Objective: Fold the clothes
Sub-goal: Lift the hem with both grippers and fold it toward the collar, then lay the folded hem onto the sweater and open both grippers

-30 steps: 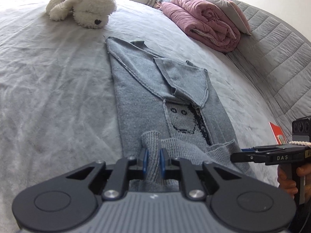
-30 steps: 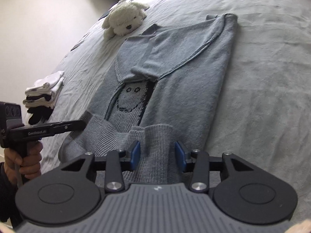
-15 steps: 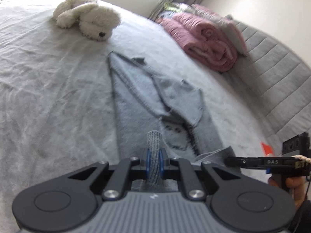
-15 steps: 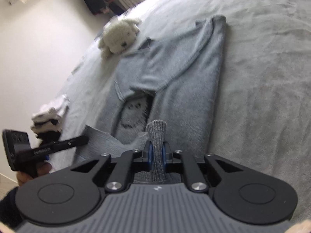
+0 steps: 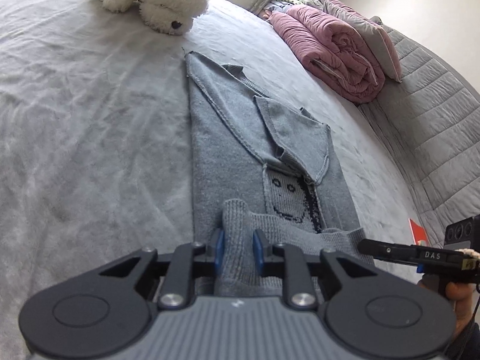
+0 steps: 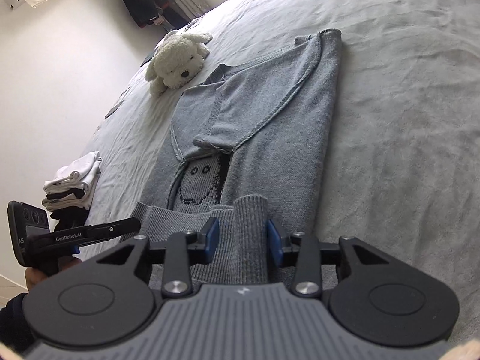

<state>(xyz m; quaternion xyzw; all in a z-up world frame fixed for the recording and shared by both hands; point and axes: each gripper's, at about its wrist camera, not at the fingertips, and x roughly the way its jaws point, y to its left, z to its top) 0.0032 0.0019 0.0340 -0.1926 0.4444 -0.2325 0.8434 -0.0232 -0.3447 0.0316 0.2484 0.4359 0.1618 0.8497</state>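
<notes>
A grey sweater (image 5: 228, 156) lies lengthwise on the bed (image 5: 75, 120), sleeves folded in over a knitted smiley face. Its ribbed hem bunches up between both tools' spread blue pads: the left tool (image 5: 238, 249) and right tool (image 6: 243, 237) each straddle a fold, not pinching it. A plush dog (image 6: 177, 60) sits beyond the collar.

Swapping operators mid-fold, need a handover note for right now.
Left gripper: open, a ridge of ribbed hem stands between its fingers.
Right gripper: open around the same hem.
Grey knitted sweater with a smiley face lies on the grey bed.
Done: sleeves folded in, hem turned up below the face.
Left: probably fold the bottom to the collar, then add it to the stack of folded white and black clothes.
</notes>
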